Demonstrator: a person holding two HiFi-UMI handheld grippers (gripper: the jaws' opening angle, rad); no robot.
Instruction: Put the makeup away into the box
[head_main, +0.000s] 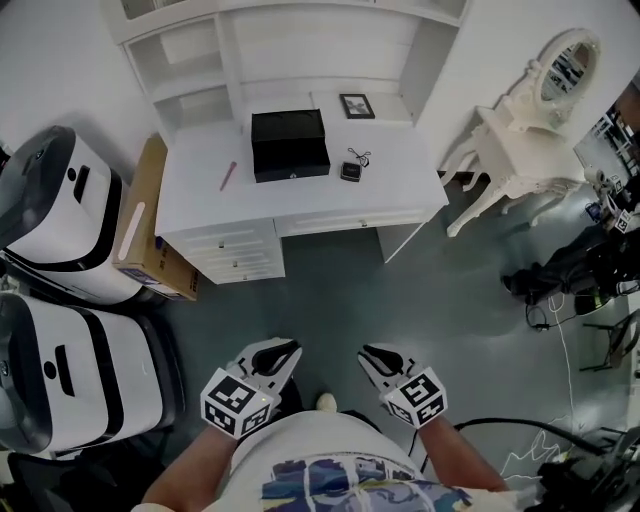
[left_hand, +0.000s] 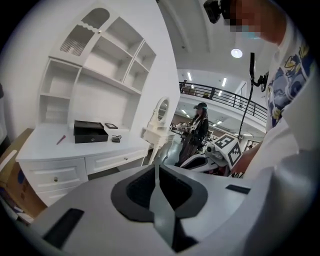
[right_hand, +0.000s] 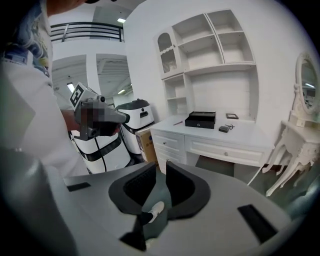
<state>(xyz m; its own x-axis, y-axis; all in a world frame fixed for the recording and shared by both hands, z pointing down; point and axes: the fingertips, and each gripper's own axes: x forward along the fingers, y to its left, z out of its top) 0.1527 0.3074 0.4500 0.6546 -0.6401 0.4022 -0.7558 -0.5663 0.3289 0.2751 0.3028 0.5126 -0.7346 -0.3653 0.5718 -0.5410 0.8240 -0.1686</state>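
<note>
A black box (head_main: 290, 143) stands at the back of the white desk (head_main: 390, 190), far ahead of both grippers; it also shows as the black box (left_hand: 90, 131) and the black box (right_hand: 200, 119). Left of it lies a thin pink makeup stick (head_main: 228, 176). To its right sits a small dark compact (head_main: 351, 170) with a cord. My left gripper (head_main: 285, 350) is held low near my body, and in its own view the left gripper (left_hand: 156, 167) has its jaws together and empty. My right gripper (head_main: 375, 353) shows a narrow gap at the right gripper (right_hand: 161, 167), with only floor and a shoe behind it.
Two white-and-black machines (head_main: 60, 215) and a cardboard box (head_main: 145, 225) stand left of the desk. A white vanity table with a mirror (head_main: 520, 140) is at the right, with cables (head_main: 560, 300) on the floor. A small picture frame (head_main: 357, 105) lies behind the box. A person (left_hand: 199, 131) stands in the distance.
</note>
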